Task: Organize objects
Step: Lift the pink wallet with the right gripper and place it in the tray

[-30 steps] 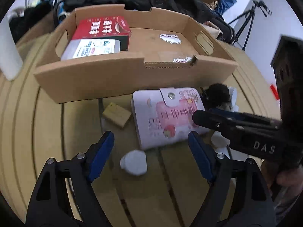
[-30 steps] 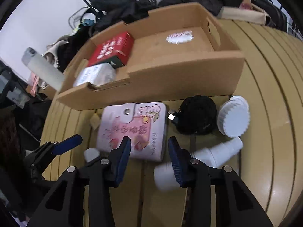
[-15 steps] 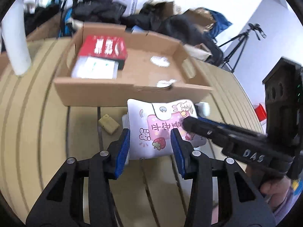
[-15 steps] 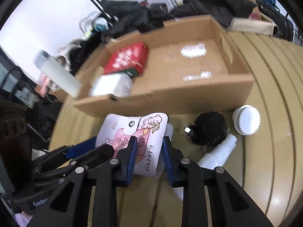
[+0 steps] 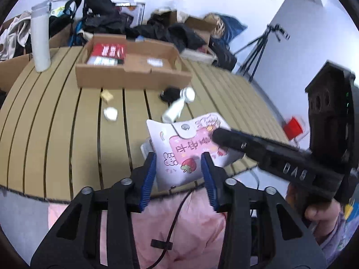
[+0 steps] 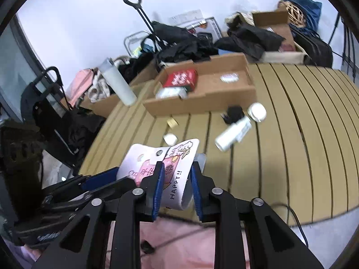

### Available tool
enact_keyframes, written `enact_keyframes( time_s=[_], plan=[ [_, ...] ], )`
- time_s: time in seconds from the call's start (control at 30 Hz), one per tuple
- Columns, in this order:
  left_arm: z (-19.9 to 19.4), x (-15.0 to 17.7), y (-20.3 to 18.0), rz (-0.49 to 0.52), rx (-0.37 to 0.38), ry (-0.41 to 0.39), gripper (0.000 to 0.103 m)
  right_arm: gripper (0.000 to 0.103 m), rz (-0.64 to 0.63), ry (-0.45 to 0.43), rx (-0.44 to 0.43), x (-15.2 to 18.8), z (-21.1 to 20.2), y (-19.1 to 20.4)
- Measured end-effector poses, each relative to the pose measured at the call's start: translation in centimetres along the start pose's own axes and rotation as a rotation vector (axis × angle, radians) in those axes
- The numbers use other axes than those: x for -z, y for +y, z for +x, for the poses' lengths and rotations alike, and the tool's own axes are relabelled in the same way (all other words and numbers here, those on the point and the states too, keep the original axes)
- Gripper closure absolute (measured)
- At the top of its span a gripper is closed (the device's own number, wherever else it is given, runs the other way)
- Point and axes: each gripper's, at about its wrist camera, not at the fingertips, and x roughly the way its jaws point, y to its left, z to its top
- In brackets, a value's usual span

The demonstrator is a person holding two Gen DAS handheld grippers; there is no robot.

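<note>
Both claws, left (image 5: pixel 178 174) and right (image 6: pixel 175 188), clamped on the pink wallet (image 5: pixel 190 148), have lifted it off the desk (image 5: pixel 67 134), ready for the cardboard box (image 5: pixel 132 71)

A tan counter (image 5: pixel 56 134) of long slats divided by dark grooves is seen in both views. An open cardboard tray (image 5: pixel 132 76) is set toward its far side, and a tall white bottle (image 5: pixel 40 38) stands upright near the far left corner. In front of the tray are laid a small tan block (image 5: pixel 106 95), a small white cap-like piece (image 5: pixel 110 113), a black lump (image 6: pixel 233 112), a round white lid (image 6: pixel 257 112) just beside it, and a white bottle (image 6: pixel 233 133) lying on its side.
</note>
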Motion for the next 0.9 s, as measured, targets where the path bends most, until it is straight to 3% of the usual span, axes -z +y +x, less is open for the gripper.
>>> enact_keyframes(
  time_s=[0.2, 0.37, 0.43, 0.5, 0.53, 0.6, 0.63, 0.73, 0.77, 0.8, 0.9],
  plan=[
    [4.8, 1.0, 1.6, -0.054, 0.047, 0.020, 0.068, 0.082, 0.049, 0.011, 0.036, 1.5, 2.0, -2.5],
    [11.1, 3.5, 3.2, -0.074, -0.042, 0.186, 0.068, 0.081, 0.155, 0.118, 0.068, 4.3, 8.0, -6.6],
    [10.6, 4.0, 2.5, -0.016, -0.078, 0.145, 0.057, 0.080, 0.159, 0.127, 0.054, 5.5, 8.6, -7.1],
    [10.4, 4.4, 2.0, 0.034, -0.087, 0.154, 0.042, 0.071, 0.159, 0.118, -0.005, 6.0, 8.2, -7.3],
    [10.4, 4.4, 2.1, 0.039, -0.080, 0.158, 0.040, 0.066, 0.148, 0.118, -0.011, 6.0, 8.0, -7.2],
    [10.4, 4.3, 2.8, 0.013, -0.060, 0.163, 0.038, 0.040, 0.117, 0.126, 0.011, 6.0, 7.9, -7.0],
    [10.4, 4.0, 3.3, -0.014, -0.043, 0.159, 0.038, 0.038, 0.111, 0.139, 0.031, 5.9, 8.1, -6.9],
    [10.6, 3.4, 3.4, -0.010, -0.051, 0.154, 0.051, 0.038, 0.092, 0.150, 0.056, 5.7, 8.4, -6.3],
    [10.8, 3.6, 3.2, -0.009, -0.026, 0.170, 0.074, 0.038, 0.092, 0.151, 0.061, 5.6, 8.4, -6.3],
    [10.8, 3.6, 3.2, -0.019, -0.015, 0.186, 0.075, 0.053, 0.080, 0.160, 0.059, 5.6, 8.6, -6.0],
    [10.4, 3.7, 3.1, -0.043, -0.038, 0.172, 0.075, 0.062, 0.054, 0.172, 0.106, 5.6, 8.8, -5.3]
  ],
)
